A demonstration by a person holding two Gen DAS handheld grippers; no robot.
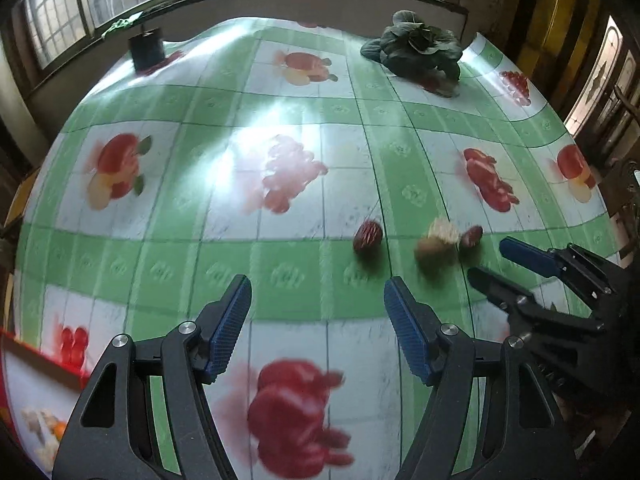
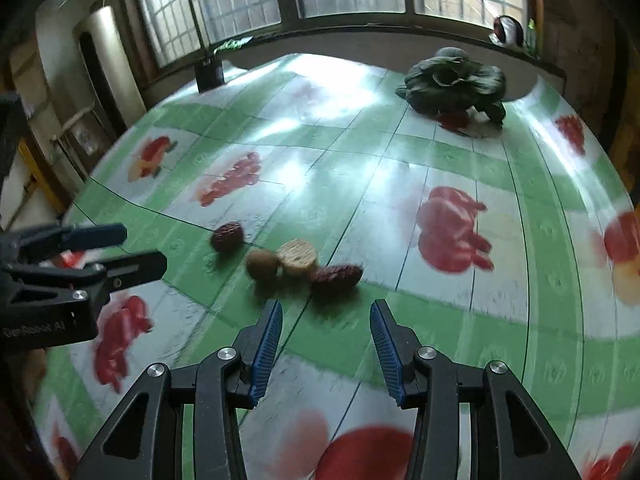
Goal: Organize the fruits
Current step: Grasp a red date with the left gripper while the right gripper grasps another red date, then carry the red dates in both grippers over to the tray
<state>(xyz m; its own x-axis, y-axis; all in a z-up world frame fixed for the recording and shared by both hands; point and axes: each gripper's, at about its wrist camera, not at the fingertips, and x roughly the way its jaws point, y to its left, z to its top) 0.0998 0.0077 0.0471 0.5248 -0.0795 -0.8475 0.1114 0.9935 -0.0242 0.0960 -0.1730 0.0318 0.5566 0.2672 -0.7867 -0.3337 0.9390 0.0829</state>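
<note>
Small fruits lie on a table with a green-and-white fruit-print cloth (image 1: 304, 256). One dark red date (image 1: 367, 236) (image 2: 227, 235) lies alone to the left. A brown round fruit (image 1: 434, 250) (image 2: 262, 264), a pale tan ridged piece (image 1: 444, 230) (image 2: 298, 257) and a second red date (image 1: 471, 236) (image 2: 336, 276) lie together. My left gripper (image 1: 318, 304) is open and empty, just short of the lone date. My right gripper (image 2: 326, 322) is open and empty, just short of the second date. Each gripper shows in the other's view, the right one (image 1: 496, 264) and the left one (image 2: 140, 250).
A dark green leafy vegetable (image 1: 416, 46) (image 2: 456, 80) lies at the far right of the table. A dark cylindrical pot (image 1: 146, 50) (image 2: 209, 76) stands at the far left by the windows. A red-edged box (image 1: 24, 376) sits at the near left edge.
</note>
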